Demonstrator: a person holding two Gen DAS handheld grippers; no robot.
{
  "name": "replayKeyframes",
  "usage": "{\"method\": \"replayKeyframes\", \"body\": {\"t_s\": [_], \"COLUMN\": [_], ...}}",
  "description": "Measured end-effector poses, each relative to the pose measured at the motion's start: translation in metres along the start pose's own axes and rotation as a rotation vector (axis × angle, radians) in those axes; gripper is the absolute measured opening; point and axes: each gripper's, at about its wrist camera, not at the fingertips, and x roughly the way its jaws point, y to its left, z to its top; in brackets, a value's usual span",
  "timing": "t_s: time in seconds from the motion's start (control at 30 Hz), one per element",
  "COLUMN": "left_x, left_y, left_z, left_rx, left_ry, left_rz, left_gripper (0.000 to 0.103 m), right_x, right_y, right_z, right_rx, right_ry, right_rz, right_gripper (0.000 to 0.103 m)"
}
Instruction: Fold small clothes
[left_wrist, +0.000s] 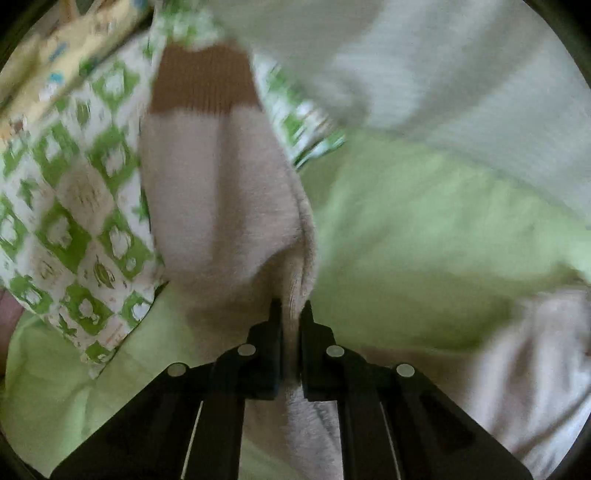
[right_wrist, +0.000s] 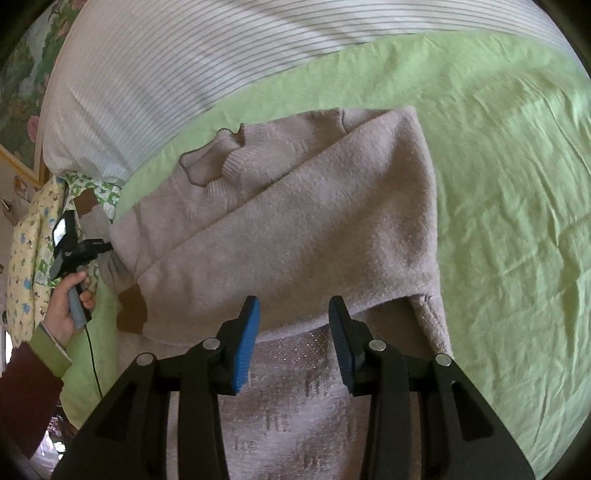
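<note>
A small pinkish-beige knit sweater (right_wrist: 295, 229) with brown cuffs lies on the green sheet (right_wrist: 498, 184), its right side folded over the body. My left gripper (left_wrist: 291, 306) is shut on a fold of its sleeve (left_wrist: 221, 192), whose brown cuff (left_wrist: 203, 81) points away. In the right wrist view the left gripper (right_wrist: 98, 245) is at the sweater's left edge, held by a hand. My right gripper (right_wrist: 293, 302) is open and empty, just above the sweater's lower part, blue pads showing.
A white striped pillow (right_wrist: 166, 74) lies beyond the sweater. A green-and-white patterned cloth (left_wrist: 74, 206) and a yellow printed cloth (right_wrist: 26, 251) lie at the left. A cable (right_wrist: 92, 354) trails from the left gripper.
</note>
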Motion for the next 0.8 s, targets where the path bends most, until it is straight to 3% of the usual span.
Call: {"method": "replayKeyframes", "body": {"t_s": [0.2, 0.33, 0.37, 0.43, 0.5, 0.57, 0.6, 0.67, 0.8], "left_x": [-0.131, -0.190, -0.201, -0.201, -0.187, -0.177, -0.175, -0.170, -0.160], "left_y": [-0.048, -0.115, -0.141, -0.172, -0.205, -0.221, -0.221, -0.205, -0.145], "left_z": [-0.021, -0.059, -0.082, -0.107, -0.137, -0.166, -0.177, -0.197, -0.197], "left_rx": [0.107, 0.237, 0.308, 0.392, 0.490, 0.564, 0.581, 0.589, 0.560], "left_ry": [-0.196, -0.244, -0.232, -0.206, -0.119, -0.058, -0.049, -0.042, -0.054], "left_rz": [-0.317, -0.529, -0.584, -0.610, -0.643, -0.620, -0.605, -0.578, -0.532], "left_gripper": [0.005, 0.006, 0.006, 0.010, 0.018, 0.025, 0.034, 0.046, 0.056], "right_x": [-0.013, -0.027, -0.031, -0.037, -0.039, -0.041, -0.043, -0.043, -0.038], "right_y": [0.013, 0.022, 0.023, 0.023, 0.021, 0.017, 0.016, 0.014, 0.011], "right_z": [0.000, 0.000, -0.001, -0.003, -0.005, -0.006, -0.006, -0.005, 0.002], "right_rx": [0.004, 0.020, 0.026, 0.041, 0.062, 0.081, 0.084, 0.085, 0.077], "right_ry": [-0.044, -0.083, -0.094, -0.109, -0.113, -0.113, -0.113, -0.113, -0.101], "right_rz": [0.039, 0.058, 0.058, 0.050, 0.046, 0.044, 0.040, 0.032, 0.029], "right_gripper": [0.040, 0.040, 0.040, 0.040, 0.040, 0.040, 0.040, 0.040, 0.043]}}
